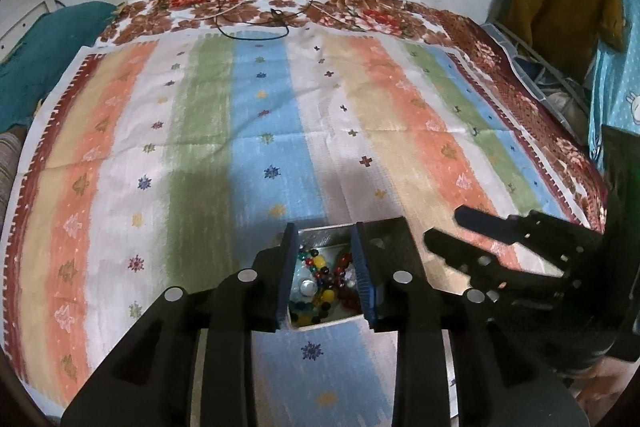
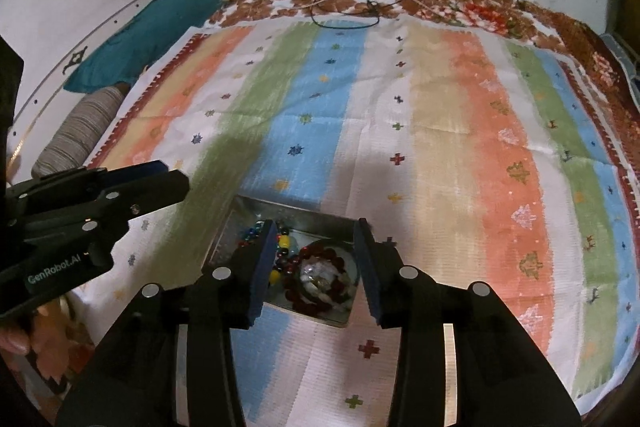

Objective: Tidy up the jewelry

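Tin (image 2: pixel 240 217): seen under both grippers, on cloth (image 2: pixel 440 147).
Beads (image 1: pixel 320 277): inside tin, between left gripper (image 1: pixel 324 247) fingers.
Left jaws: apart.
Right gripper (image 2: pixel 316 239): jaws apart.

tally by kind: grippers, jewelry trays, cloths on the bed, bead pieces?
Grippers: 2, left gripper, right gripper
Metal tray: 1
Striped cloth: 1
Floral bedsheet: 1
Beaded jewelry: one tangled heap, pieces uncountable
Total: 5, plus the heap
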A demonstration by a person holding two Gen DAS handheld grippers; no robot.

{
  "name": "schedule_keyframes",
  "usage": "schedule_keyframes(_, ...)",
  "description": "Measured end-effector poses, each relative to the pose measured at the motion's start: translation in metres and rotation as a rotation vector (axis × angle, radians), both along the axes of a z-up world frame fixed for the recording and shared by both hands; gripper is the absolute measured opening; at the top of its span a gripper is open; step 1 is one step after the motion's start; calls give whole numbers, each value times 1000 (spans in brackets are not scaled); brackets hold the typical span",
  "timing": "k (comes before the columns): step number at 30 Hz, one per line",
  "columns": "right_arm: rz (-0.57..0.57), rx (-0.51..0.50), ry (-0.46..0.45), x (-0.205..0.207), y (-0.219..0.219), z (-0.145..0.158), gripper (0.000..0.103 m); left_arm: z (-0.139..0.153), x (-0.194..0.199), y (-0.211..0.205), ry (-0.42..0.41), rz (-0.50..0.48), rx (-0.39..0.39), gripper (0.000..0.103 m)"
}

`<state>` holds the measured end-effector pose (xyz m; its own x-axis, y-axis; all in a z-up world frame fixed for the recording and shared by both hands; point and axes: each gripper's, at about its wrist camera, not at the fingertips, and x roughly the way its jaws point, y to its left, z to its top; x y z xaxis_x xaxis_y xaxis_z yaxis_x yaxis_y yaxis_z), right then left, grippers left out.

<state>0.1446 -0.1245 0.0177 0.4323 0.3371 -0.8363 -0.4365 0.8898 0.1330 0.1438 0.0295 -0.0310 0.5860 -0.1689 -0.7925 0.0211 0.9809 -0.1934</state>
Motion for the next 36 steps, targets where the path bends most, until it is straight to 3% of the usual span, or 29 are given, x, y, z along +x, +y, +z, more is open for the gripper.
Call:
schedule_keyframes(9, 14, 1, -52, -23, -17, 13, 55, 6, -28, -4, -16, -21, 6, 47)
schedule_keyframes(25, 70, 34, -96, -64, -38, 22, 86, 8, -76, -9, -66, -45, 40, 97)
schedule_keyframes(27, 71, 42, -104, -67, -41, 24, 94, 7, -80, -10, -73, -45, 67, 97)
schedule_keyframes(36, 87, 43, -119, -80, -45, 25, 96, 11, -92, -2, -88, -7, 58, 97)
